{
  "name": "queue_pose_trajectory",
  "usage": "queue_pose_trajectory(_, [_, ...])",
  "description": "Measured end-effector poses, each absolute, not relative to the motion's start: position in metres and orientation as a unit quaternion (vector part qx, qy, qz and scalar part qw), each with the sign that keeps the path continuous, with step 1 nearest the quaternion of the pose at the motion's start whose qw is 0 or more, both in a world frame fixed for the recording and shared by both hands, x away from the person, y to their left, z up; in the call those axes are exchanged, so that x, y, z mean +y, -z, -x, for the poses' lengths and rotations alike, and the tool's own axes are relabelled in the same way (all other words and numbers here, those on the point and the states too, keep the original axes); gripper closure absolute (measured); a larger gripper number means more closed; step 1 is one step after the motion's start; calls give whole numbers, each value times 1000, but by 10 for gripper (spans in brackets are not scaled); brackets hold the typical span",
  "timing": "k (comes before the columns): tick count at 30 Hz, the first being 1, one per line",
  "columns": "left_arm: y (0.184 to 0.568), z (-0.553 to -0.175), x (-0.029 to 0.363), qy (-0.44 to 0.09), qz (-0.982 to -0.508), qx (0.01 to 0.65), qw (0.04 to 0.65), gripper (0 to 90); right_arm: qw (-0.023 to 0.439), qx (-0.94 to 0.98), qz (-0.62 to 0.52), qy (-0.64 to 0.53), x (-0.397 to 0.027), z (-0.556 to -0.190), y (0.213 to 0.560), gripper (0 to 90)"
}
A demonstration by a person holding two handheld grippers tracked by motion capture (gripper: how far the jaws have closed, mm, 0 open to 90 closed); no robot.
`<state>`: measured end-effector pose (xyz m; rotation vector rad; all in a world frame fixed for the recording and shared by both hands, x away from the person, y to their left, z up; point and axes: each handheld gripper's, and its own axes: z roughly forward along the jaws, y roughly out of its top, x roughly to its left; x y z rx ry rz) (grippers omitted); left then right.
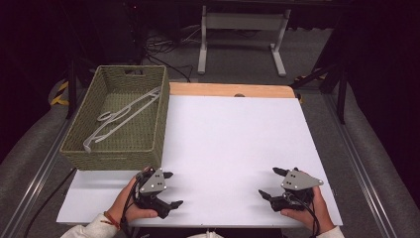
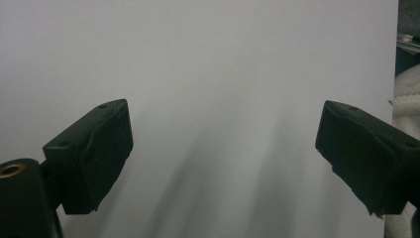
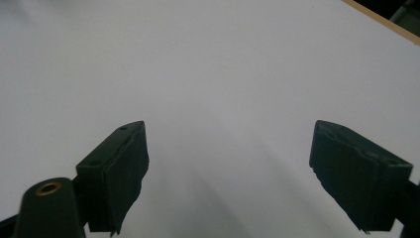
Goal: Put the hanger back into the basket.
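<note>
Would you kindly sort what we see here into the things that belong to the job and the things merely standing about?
Part of the job:
- left gripper, jaws open, nothing between them
- right gripper, jaws open, nothing between them
- basket, nearest the left gripper
- white hangers lying inside the basket

Just standing about:
- white table, bare in front of both grippers
- white metal stand behind the table

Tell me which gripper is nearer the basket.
Left. The left gripper rests on the white table just below the basket's near right corner. The right gripper sits far across the table, by its right edge. Both are open and empty.
</note>
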<state>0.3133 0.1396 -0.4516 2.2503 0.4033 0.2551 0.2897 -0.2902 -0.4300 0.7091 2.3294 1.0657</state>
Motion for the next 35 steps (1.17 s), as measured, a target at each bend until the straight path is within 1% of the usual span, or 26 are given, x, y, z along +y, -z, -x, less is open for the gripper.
queue_pose_trajectory(4, [451, -315, 141, -96, -889, 165, 416, 86, 239, 851, -259, -388, -290, -290, 431, 155])
queue_pose_trajectory(35, [452, -321, 138, -96, -894, 165, 407, 89, 244, 852, -262, -381, -292, -291, 433, 155])
